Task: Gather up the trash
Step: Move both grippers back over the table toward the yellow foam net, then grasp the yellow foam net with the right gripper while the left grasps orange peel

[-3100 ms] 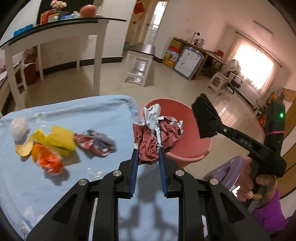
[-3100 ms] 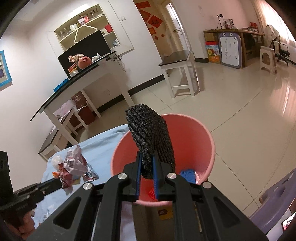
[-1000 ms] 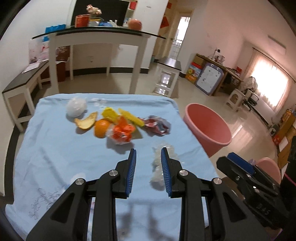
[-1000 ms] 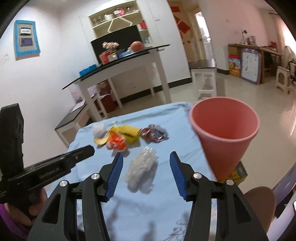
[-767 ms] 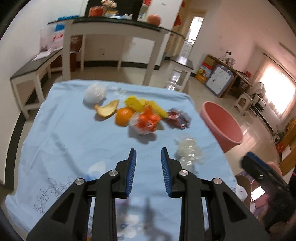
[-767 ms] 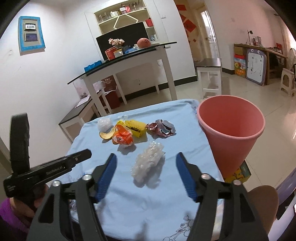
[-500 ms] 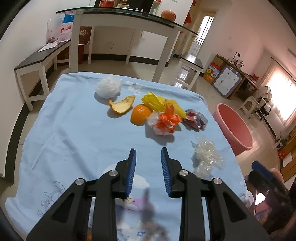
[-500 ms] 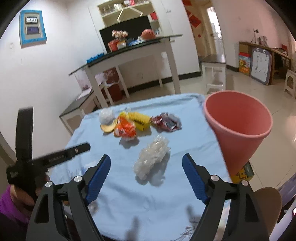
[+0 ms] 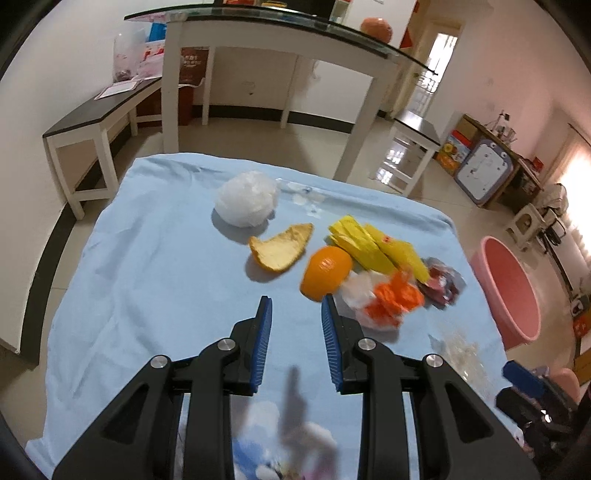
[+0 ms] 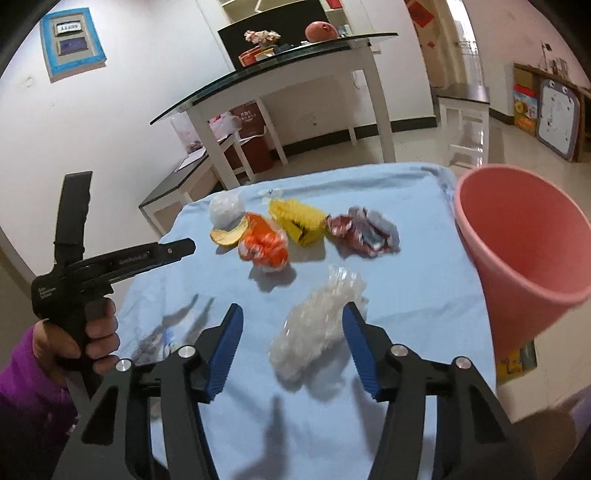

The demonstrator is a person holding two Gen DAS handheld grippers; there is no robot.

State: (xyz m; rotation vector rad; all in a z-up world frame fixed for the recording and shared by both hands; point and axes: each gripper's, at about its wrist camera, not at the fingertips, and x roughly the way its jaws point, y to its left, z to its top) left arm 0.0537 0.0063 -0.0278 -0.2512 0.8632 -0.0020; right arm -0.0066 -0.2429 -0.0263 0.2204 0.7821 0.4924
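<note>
Trash lies on a table with a light blue cloth (image 9: 147, 277): a white crumpled bag (image 9: 245, 201), an orange peel (image 9: 280, 247), an orange (image 9: 325, 271), a yellow wrapper (image 9: 376, 245), an orange-and-white bag (image 9: 384, 301), a red foil wrapper (image 9: 441, 286) and a clear plastic wad (image 10: 321, 321). My left gripper (image 9: 295, 304) is open and empty, just short of the orange. My right gripper (image 10: 291, 317) is wide open, with the clear wad between its fingers. The pink bucket (image 10: 524, 251) stands off the table's right edge.
A glass-topped white table (image 9: 280, 22) and a low dark bench (image 9: 96, 122) stand behind the table. A small side table (image 9: 413, 133) and tiled floor lie to the far right. The left gripper and the hand holding it show in the right wrist view (image 10: 110, 258).
Both grippers dropped their loads at the bucket and came back over the table. The left gripper has moved left and closer to the orange. The right gripper has opened wider and closed in on the clear wad.
</note>
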